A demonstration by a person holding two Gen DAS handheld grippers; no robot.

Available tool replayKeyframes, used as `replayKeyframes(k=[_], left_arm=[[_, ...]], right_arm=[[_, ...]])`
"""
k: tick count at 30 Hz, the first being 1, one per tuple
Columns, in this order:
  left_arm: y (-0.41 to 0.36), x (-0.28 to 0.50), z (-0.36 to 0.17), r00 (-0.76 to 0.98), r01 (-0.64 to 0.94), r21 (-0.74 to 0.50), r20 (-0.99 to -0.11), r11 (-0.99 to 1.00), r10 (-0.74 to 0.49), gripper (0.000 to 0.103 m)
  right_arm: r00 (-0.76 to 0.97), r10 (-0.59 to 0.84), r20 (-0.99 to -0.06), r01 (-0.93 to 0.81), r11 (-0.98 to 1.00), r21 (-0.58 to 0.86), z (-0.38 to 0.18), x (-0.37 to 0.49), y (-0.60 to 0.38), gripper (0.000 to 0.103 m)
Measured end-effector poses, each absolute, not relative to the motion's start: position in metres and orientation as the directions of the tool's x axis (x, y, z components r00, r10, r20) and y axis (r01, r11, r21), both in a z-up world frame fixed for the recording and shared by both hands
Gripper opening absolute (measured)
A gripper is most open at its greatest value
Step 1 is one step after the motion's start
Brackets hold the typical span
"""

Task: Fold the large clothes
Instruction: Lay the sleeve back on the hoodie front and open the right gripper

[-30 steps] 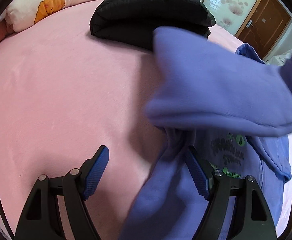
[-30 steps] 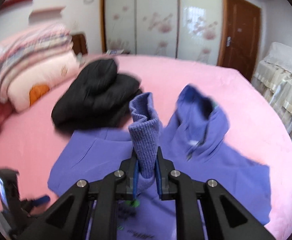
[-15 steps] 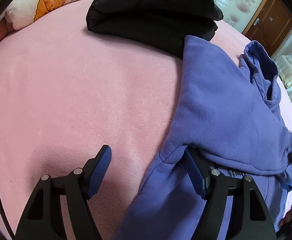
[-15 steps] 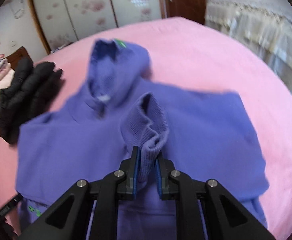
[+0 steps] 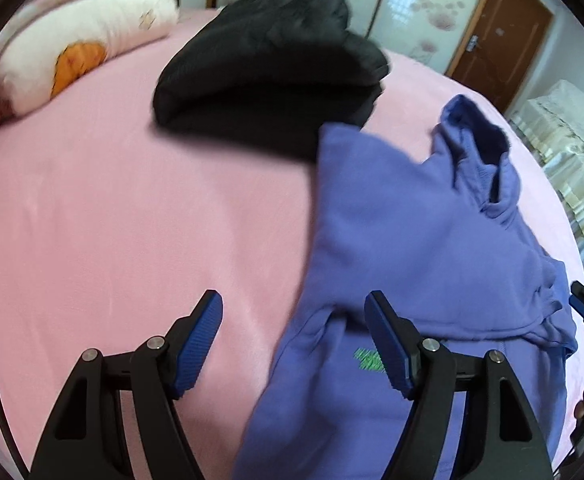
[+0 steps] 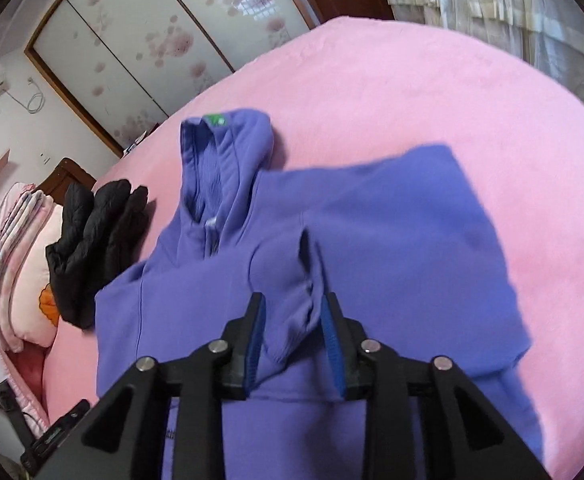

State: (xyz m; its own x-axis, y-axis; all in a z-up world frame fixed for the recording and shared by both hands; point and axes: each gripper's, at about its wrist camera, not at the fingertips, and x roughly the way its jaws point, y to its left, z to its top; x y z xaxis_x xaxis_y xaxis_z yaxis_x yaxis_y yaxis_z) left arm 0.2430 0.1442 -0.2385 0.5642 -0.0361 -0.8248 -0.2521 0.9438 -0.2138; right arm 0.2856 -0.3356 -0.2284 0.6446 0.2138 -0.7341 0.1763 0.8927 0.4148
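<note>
A purple hoodie (image 5: 412, 240) lies on the pink bed (image 5: 131, 220), hood at the far end, one sleeve folded across its chest. My left gripper (image 5: 294, 344) is open and empty at the hoodie's left edge, its right finger over the fabric. In the right wrist view the hoodie (image 6: 392, 220) lies spread out, and my right gripper (image 6: 292, 340) has its jaws parted around the sleeve cuff (image 6: 292, 320), which rests on the hoodie between them.
A folded black jacket (image 5: 271, 64) lies beyond the hoodie's left shoulder, also in the right wrist view (image 6: 95, 236). A white pillow (image 5: 79, 40) with an orange print and stacked bedding (image 6: 7, 260) sit at the bed's head. Wardrobe doors (image 6: 151, 40) stand behind.
The right gripper carried the sleeve across the chest, lowered it and opened its jaws around the cuff. The left gripper stayed open and tilted up slightly.
</note>
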Motion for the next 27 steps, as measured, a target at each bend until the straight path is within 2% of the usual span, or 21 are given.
replayKeyframes(k=[6,10,13,15,19,20,25,27], left_arm=[[0.115,0.289,-0.230,0.592,-0.191,-0.170,-0.806,0.967,-0.025,0.072],[0.086,0.326,-0.238,0.587,-0.147,-0.143,-0.809,0.979,-0.030,0.067],[0.073,0.350,-0.255,0.544,-0.151,-0.085,-0.839,0.985,0.011,0.063],[0.069,0.362,-0.267,0.511,-0.170,-0.044,-0.858,0.984,0.050,0.061],[0.069,0.371,-0.284,0.489,-0.171,-0.004,-0.868,0.985,0.081,0.062],[0.067,0.372,-0.285,0.491,-0.167,0.001,-0.867,0.986,0.084,0.062],[0.064,0.366,-0.278,0.487,-0.140,0.020,-0.869,0.990,0.087,0.063],[0.063,0.360,-0.272,0.477,-0.129,0.007,-0.876,0.992,0.069,0.069]], right_arm=[[0.596,0.139,-0.791,0.158,0.946,0.285,-0.242,0.326,-0.314,0.029],[0.556,0.021,-0.831,0.180,0.973,0.145,-0.258,0.350,-0.304,0.029],[0.531,-0.006,-0.848,0.201,0.972,0.118,-0.269,0.358,-0.307,0.028],[0.551,-0.062,-0.832,0.210,0.976,0.066,-0.271,0.354,-0.311,0.020],[0.552,-0.105,-0.827,0.204,0.979,0.013,-0.278,0.346,-0.322,0.020],[0.540,-0.134,-0.831,0.218,0.976,-0.015,-0.281,0.345,-0.327,0.017],[0.551,-0.038,-0.833,0.232,0.967,0.109,-0.272,0.331,-0.347,0.017],[0.562,-0.019,-0.827,0.228,0.965,0.132,-0.263,0.321,-0.347,0.017]])
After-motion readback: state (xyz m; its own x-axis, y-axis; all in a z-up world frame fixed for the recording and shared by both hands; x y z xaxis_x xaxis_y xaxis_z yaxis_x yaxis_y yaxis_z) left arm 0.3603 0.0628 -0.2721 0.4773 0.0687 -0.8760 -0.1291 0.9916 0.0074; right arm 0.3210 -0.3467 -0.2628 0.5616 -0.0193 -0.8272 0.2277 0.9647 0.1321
